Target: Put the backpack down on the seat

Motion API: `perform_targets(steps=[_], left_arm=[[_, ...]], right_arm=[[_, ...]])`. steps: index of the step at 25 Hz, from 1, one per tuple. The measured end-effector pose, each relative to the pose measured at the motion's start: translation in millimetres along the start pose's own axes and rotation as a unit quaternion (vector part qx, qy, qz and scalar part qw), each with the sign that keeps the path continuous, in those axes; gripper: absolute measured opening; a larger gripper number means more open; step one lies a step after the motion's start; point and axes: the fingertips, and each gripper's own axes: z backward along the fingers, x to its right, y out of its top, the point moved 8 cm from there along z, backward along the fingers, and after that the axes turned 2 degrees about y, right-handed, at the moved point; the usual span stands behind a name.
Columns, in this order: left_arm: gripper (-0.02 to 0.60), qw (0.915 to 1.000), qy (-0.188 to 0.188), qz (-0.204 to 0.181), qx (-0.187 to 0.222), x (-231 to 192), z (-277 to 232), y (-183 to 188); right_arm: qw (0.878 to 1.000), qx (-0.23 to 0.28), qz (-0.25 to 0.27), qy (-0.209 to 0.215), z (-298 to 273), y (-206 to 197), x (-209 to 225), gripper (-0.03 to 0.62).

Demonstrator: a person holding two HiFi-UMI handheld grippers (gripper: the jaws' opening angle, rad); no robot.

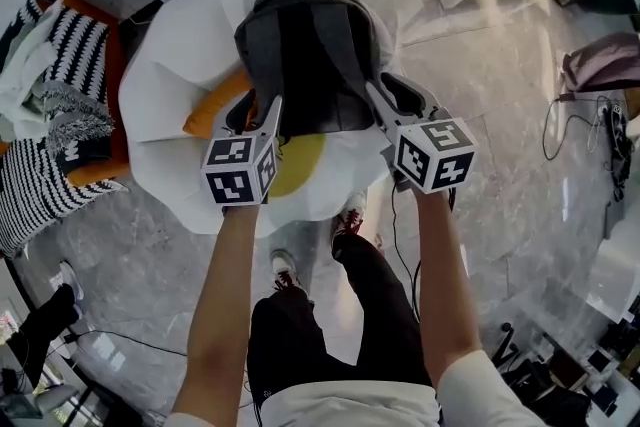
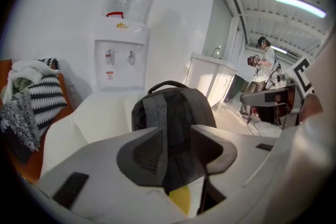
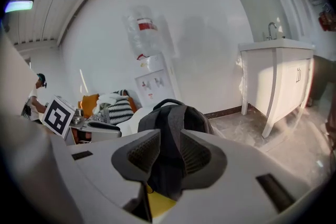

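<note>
Lowering looks like the step in hand. Backpack [image 1: 310, 55] upright over the white seat [image 1: 175, 80], padded back toward the person. Cannot tell whether its base rests on the yellow cushion [image 1: 298, 167].

Left gripper [image 2: 176, 132] clamped on a strap [image 2: 155, 113]; right gripper [image 3: 169, 136] clamped on the other.

Doing it well: bring both hands down evenly, keep the backpack centred, and let the base bear on the cushion before letting go, or it may tip forward.

Looks: dark grey, soft, black back panel, loop handle on top.
</note>
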Motion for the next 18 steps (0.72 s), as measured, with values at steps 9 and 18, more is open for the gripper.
perform_targets(steps=[9, 18], left_arm=[[0.163, 0.9966, -0.068, -0.034, 0.029, 20.6, 48.7, 7.6], [0.105, 0.9929, -0.078, -0.076, 0.047, 26.6, 104.1, 7.8]], right_arm=[[1.000, 0.004, 0.019, -0.008, 38.9, -2.4, -35.8, 0.060], [0.999, 0.008, 0.036, -0.039, 78.2, -11.0, -82.4, 0.004]])
